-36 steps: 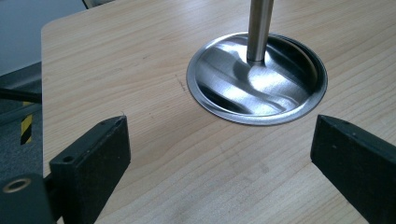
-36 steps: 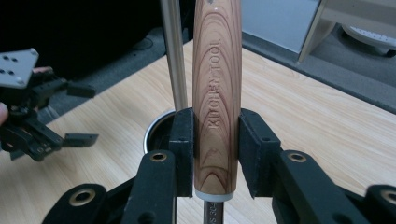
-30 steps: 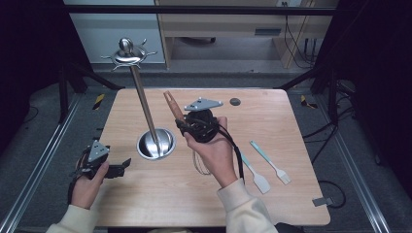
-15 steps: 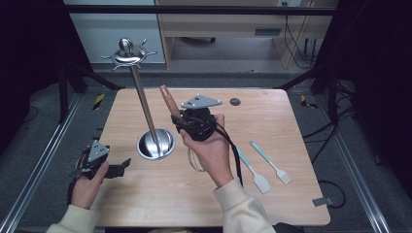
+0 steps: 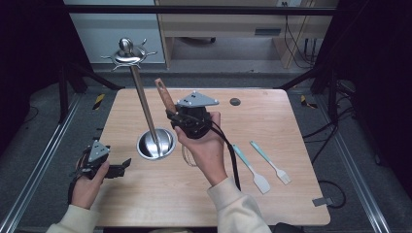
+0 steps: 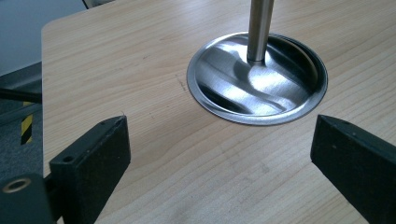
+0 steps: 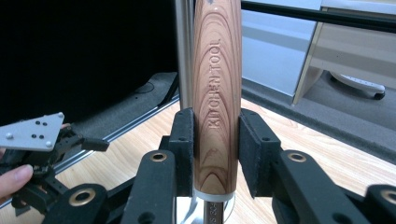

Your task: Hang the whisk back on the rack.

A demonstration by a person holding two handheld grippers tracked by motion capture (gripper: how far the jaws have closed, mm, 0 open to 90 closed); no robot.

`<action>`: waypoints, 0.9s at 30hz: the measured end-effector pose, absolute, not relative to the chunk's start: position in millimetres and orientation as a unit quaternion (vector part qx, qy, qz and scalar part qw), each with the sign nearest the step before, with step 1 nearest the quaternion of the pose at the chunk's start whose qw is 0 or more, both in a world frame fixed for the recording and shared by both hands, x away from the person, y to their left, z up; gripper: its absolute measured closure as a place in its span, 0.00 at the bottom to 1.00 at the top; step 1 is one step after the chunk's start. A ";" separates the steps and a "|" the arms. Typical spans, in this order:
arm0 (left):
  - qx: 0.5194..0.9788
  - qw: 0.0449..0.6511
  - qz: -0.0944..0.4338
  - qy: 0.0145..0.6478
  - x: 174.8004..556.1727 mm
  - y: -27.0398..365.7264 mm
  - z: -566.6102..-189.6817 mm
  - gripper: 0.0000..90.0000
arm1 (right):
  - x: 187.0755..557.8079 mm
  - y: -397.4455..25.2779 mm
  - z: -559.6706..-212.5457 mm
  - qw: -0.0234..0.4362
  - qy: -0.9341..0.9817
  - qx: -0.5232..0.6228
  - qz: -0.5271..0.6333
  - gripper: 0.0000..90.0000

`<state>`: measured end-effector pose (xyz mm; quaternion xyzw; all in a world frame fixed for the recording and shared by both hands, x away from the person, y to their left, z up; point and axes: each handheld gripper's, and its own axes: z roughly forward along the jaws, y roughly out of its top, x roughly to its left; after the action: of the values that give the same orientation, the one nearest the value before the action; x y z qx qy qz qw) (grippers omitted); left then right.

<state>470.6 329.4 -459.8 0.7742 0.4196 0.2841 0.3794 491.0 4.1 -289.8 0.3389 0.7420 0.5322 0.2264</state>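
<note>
L gripper lower left, jaws wide apart, idle nr stand base. R gripper centre frame clamps wooden-handled utensil, lifted beside hanging stand. Hanging not yet done; two spatulas wait at right.

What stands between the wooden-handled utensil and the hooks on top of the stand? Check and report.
Nothing visible blocks it. The right gripper holds the wooden-handled utensil upright beside the stand's pole, below the ring of hooks. The space between handle tip and hooks looks open.
</note>
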 end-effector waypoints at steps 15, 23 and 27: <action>0.775 0.380 0.283 0.419 471.0 330.3 -459.7 0.05 | 488.1 14.1 -279.3 0.245 0.724 0.323 0.558 0.76; 0.772 0.382 0.284 0.421 470.9 329.1 -460.1 0.05 | 484.7 16.6 -271.5 0.251 0.711 0.319 0.574 0.76; 0.772 0.382 0.284 0.421 470.8 329.5 -460.1 0.05 | 482.9 17.5 -267.3 0.254 0.707 0.314 0.581 0.76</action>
<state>470.8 329.5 -460.1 0.7717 0.4214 0.2842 0.3823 482.9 17.5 -267.3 0.3135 0.7069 0.5807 0.2543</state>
